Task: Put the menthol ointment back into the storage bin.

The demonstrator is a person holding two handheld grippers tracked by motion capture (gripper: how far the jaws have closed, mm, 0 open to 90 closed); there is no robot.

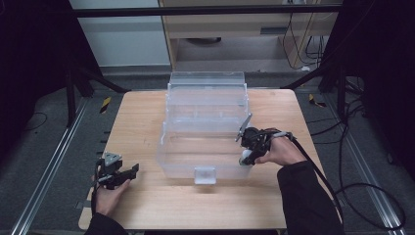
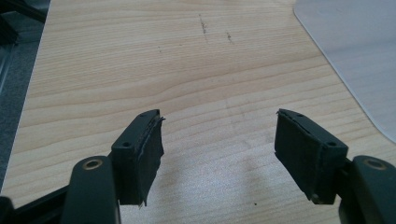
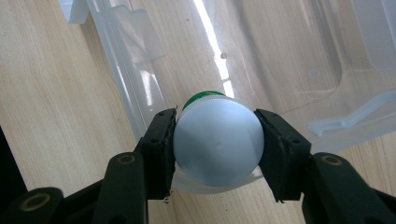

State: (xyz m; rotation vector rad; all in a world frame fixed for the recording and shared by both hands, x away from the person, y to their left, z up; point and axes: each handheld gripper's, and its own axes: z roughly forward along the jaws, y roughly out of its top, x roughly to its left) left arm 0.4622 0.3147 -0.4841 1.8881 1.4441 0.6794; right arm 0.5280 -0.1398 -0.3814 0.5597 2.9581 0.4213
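A clear plastic storage box stands open in the middle of the wooden table, its lid tilted up at the back. My right gripper hangs over the box's front right corner, shut on a small white bottle with a green cap at its far end. That bottle points down over the clear box rim. My left gripper rests low at the table's front left, open, with bare wood between its pads.
The wooden table has free room left and in front of the box. A clear latch tab juts from the box front. Metal rails and cables run along the floor on both sides.
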